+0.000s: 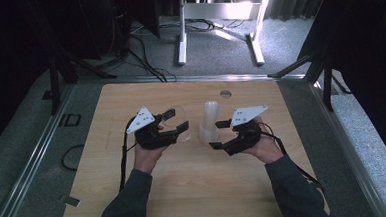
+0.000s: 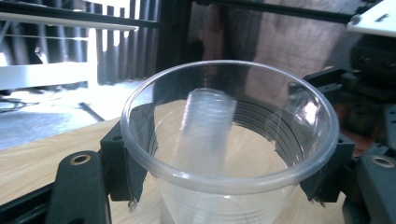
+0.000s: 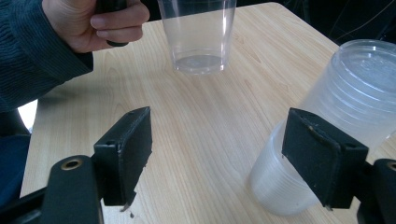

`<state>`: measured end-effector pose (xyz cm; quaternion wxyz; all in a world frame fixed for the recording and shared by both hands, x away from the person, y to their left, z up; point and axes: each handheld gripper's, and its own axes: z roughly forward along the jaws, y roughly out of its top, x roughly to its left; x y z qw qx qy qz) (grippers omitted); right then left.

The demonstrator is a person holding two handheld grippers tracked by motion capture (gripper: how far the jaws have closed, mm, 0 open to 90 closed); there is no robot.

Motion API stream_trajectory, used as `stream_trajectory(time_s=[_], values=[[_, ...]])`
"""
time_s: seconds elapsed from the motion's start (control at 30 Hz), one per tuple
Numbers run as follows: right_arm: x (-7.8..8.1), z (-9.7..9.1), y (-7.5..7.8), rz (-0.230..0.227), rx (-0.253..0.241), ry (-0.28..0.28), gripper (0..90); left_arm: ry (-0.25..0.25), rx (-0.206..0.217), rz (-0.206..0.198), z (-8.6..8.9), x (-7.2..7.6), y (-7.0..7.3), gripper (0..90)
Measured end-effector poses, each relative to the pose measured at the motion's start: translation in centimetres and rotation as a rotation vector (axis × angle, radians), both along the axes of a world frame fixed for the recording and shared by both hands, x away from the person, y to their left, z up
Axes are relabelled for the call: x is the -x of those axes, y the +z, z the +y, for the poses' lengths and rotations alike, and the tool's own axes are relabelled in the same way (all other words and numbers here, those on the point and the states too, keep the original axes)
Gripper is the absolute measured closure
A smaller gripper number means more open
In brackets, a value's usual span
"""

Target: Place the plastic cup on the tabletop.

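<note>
While the left gripper (image 1: 177, 120) pinches a single clear plastic cup (image 2: 229, 140) by its wall just under the rim, holding it upright a little above the tabletop (image 1: 195, 188), the right gripper (image 1: 217, 134) stands with its jaws spread and nothing between them, just beside an upside-down stack of clear cups (image 1: 209, 121) near the middle of the board. The step in hand looks like carrying the freed cup clear and setting it down. To do that well, keep the squeeze light so the thin wall does not buckle, keep the cup level, and lower it flat onto bare wood well apart from the stack. By count: one separate cup, one stack whose cups are too nested to number, two grippers.
</note>
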<state>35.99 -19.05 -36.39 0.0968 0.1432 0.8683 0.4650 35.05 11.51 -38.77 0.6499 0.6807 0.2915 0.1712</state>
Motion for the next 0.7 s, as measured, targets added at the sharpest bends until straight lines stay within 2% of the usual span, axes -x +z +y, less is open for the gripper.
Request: stream_trajectory(time_s=[0.1, 0.23, 0.4, 0.7], values=[[-0.2, -0.1, 0.0, 0.008, 0.021, -0.041, 24.8, 0.022, -0.008, 0.0, 0.3, 0.0, 0.0, 29.4], [-0.3, -0.1, 0.0, 0.014, 0.015, -0.047, 24.8, 0.057, -0.015, -0.004, 0.6, 0.1, -0.2, 29.6], [-0.2, -0.2, 0.0, 0.017, 0.015, -0.052, 24.9, 0.105, -0.042, 0.0, 1.1, 0.3, -0.5, 29.8], [-0.2, -0.1, -0.1, 0.021, 0.012, -0.05, 24.9, 0.155, -0.067, 0.004, 1.5, 0.3, -0.9, 29.9]])
